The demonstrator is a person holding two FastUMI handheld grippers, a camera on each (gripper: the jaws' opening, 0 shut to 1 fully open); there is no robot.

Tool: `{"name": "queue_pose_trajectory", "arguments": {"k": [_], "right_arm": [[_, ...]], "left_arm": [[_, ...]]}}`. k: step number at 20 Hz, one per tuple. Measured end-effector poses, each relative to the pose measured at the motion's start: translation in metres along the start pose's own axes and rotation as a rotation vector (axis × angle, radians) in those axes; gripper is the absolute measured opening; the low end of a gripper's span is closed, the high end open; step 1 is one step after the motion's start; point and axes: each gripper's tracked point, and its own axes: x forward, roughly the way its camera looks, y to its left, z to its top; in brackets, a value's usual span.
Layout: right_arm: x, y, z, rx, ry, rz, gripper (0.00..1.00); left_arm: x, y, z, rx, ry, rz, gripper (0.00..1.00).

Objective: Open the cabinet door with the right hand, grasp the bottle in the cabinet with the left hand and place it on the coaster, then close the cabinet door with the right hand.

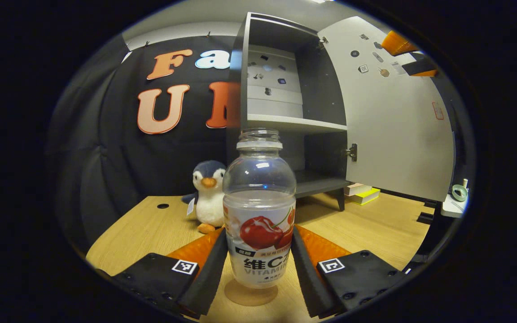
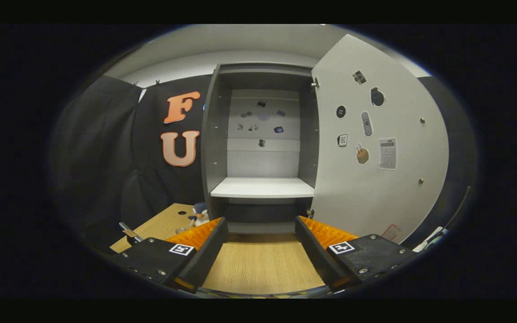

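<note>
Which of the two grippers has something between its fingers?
The left gripper: the bottle stands between its fingers, above the coaster. The right gripper is open over bare table.

a plush penguin (image 1: 209, 194) sits on the wooden table (image 1: 142, 229) near stacked books (image 1: 362, 193).

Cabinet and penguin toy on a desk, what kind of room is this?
Probably a staged recording booth, not a real home: a small grey cabinet stands on a wooden table before a black cloth wall, with a plush penguin and a bottle as props.
</note>
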Motion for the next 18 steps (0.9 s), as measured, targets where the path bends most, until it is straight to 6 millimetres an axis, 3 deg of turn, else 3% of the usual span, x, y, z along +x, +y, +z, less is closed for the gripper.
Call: {"name": "queue_pose_trajectory", "arguments": {"k": [12, 18], "right_arm": [[0.029, 0.026, -0.005, -0.008, 0.057, -0.020, 0.93], [0.039, 0.043, -0.011, 0.018, 0.096, 0.020, 0.94]], "left_arm": [[0.004, 0.021, -0.052, -0.072, 0.007, 0.022, 0.83], [0.008, 0.020, -0.052, -0.090, 0.011, 0.004, 0.84]]}}
